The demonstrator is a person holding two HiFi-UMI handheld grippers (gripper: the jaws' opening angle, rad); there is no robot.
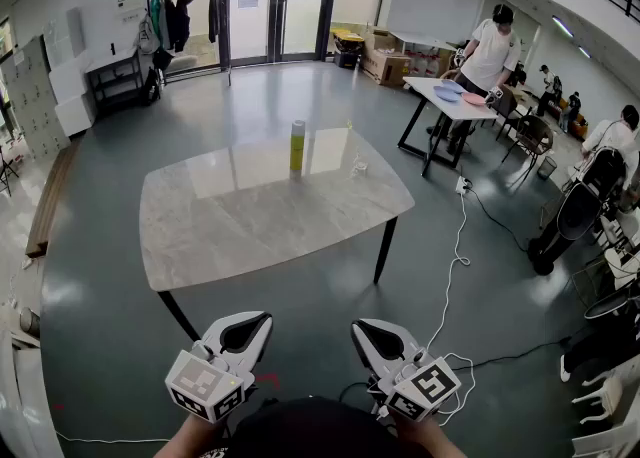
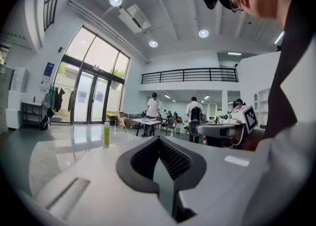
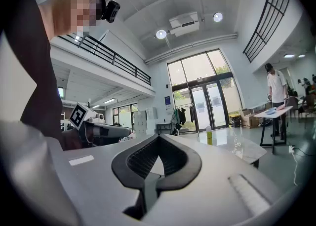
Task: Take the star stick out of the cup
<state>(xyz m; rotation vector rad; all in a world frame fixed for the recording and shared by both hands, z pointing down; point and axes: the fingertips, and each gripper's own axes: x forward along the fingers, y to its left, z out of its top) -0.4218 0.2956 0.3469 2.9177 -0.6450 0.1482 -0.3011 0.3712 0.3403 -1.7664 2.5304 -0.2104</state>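
Observation:
A small clear cup (image 1: 358,168) stands on the far right part of the marble table (image 1: 260,221). A thin stick (image 1: 355,158) leans out of it; I cannot make out its star end. The right gripper view shows the cup (image 3: 237,144) far off. My left gripper (image 1: 264,318) and right gripper (image 1: 357,327) hover side by side below the table's near edge, well short of the cup. Both are shut with nothing between the jaws. The closed tips of the left gripper (image 2: 159,139) and of the right gripper (image 3: 159,137) meet in their own views.
A tall yellow-green tube (image 1: 297,146) stands upright on the table left of the cup. At the back right a person bends over a white table (image 1: 450,96). A white cable (image 1: 455,246) runs across the floor on the right, near chairs and a fan.

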